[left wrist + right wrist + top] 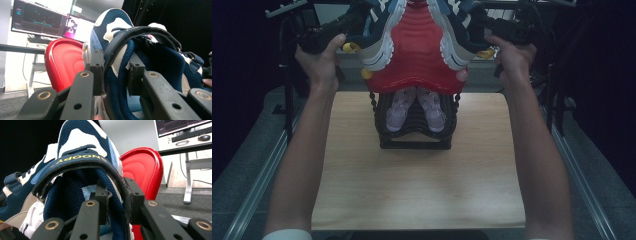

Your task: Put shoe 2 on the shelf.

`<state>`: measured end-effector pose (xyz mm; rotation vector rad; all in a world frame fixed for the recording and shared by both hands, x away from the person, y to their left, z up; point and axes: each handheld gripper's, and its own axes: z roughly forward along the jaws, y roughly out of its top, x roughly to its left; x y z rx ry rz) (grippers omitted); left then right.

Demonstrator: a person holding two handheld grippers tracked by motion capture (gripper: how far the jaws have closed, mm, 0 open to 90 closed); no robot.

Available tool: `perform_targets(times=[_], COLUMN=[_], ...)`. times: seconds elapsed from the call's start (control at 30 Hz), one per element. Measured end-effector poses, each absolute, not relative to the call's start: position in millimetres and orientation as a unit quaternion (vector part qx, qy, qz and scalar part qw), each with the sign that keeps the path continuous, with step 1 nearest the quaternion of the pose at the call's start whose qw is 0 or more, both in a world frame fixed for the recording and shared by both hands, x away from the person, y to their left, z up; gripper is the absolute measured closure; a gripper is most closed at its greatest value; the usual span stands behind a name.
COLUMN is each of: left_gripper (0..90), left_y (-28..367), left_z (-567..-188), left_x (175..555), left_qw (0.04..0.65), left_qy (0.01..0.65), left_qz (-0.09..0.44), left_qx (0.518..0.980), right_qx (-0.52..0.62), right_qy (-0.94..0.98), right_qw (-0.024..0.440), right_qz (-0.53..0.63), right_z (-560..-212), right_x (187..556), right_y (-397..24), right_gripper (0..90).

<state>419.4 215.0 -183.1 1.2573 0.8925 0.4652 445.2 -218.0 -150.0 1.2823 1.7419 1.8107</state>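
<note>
Wooden table (422,190) spreads pale below, with a black rack (416,131) at its far middle holding small purple shoes (416,107). Above the rack hangs a red tray (418,55), its long axis running near to far. Either side, navy sneakers (382,35) point toes nearward. Left gripper (115,75) clamps one sneaker's side wall; right gripper (117,197) clamps the other's.

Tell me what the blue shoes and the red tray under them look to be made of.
Blue shoes: seemingly woven mesh fabric, matte, with an open weave showing at the collar, plus smooth white panels, maybe synthetic leather. Red tray: likely moulded plastic, glossy, with highlights along its ridges.
</note>
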Motion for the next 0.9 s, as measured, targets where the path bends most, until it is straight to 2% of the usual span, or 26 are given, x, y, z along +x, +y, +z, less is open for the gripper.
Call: perform_targets(times=[0.33,0.7,0.9], left_gripper=[72.2,71.9,71.9], left_y=[207.4,191.0,181.4], left_z=[-191.4,-191.0,-195.7], left_x=[431.1,429.6,433.4], left_qw=[0.676,0.65,0.644], left_qy=[0.407,0.406,0.408], left_qz=[0.226,0.265,0.263], left_qx=[0.571,0.586,0.592], right_qx=[0.462,0.474,0.479], right_qy=[0.611,0.631,0.634], right_qw=[0.151,0.191,0.197], right_qz=[0.625,0.584,0.574], right_z=[-160.3,-167.3,-166.5], right_x=[460.9,465.4,464.9], right_y=[-204.3,-184.2,-181.8], right_gripper=[75.6,74.7,74.2])
